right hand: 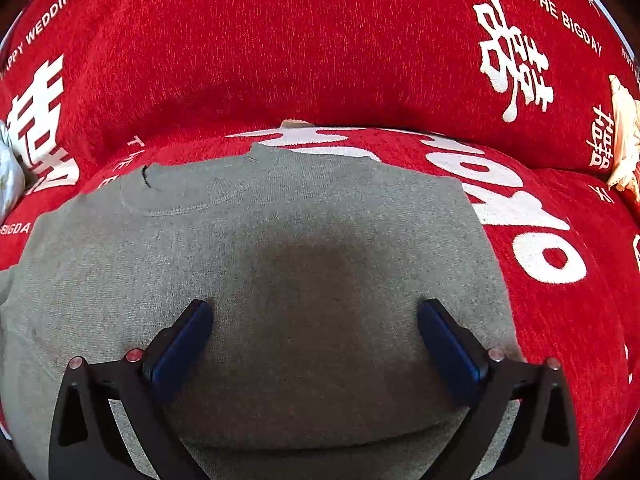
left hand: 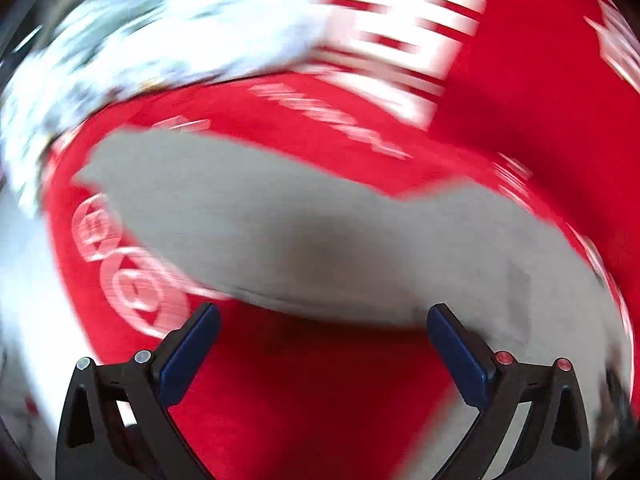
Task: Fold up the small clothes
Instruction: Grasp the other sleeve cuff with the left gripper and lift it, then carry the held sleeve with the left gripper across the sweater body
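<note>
Two claws are hanging wide open over a grey garment (right hand: pixel 280 240) on a red sofa cover (right hand: pixel 320 48); neither is gripping anything. The right claw (right hand: pixel 314 312) is hovering above the fabric; the left claw (left hand: pixel 322 316) is showing through blur.

Red sofa cover (right hand: pixel 320 40) with white wedding lettering; seat and backrest; bright, even light.

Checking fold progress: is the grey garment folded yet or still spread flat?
Partly folded, it seems: the grey garment lies flat on the red cover, neckline visible, a doubled edge near the camera. Sleeves not visible; cannot tell how many folds.
</note>
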Motion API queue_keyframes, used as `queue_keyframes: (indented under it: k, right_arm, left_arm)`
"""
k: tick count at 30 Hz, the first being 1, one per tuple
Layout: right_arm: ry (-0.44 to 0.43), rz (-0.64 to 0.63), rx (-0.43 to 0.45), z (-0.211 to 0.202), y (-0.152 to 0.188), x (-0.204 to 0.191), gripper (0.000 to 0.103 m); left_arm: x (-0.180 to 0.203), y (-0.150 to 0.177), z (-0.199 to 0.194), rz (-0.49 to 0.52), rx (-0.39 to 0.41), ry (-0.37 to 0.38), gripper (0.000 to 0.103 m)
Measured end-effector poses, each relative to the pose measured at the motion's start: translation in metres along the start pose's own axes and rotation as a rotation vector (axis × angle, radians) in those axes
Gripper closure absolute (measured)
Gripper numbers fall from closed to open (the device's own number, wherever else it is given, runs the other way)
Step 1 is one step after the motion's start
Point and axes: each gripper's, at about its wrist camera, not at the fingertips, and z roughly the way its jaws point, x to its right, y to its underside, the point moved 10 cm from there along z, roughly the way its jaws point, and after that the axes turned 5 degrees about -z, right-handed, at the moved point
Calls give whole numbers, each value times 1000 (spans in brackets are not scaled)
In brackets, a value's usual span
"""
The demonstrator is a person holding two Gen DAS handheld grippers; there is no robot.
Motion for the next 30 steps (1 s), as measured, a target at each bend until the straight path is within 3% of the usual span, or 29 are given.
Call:
queue_keyframes:
  k: [5,8,10,15,16,17,19,22,24,30]
  right_arm:
    - [4,-4,-1,0,0,0,0]
    - [9,-9,-2,0,0,0,0]
    - [13,-13,-2,0,0,0,0]
    - [16,-17,-3,0,0,0,0]
    - [17,-18,-3,0,0,0,0]
    - [18,-18,-3,0,0,0,0]
    - [19,-20,-3,0,0,1,0]
    - [20,-21,-2,0,0,1,0]
    - [20,-22,-3,0,0,0,0]
    - [19,-22,-3,0,0,0,0]
  left_arm:
    - [-120,-40,21,-266,15,-122,0]
    - [-159,-55,51,-398,-51,-80,0]
    - [-166,-70,50,-390,-5,-107,0]
    - [-150,-102,61,-329,4,14,1]
    - [-148,-104,58,-333,10,34,15]
    - [-151,-107,53,-330,32,36,45]
    - [-156,-111,53,-324,27,64,88]
    - [-164,-114,55,-368,1,169,89]
    - [-164,-116,52,-377,0,188,93]
    - [-142,-123,20,-327,62,221,93]
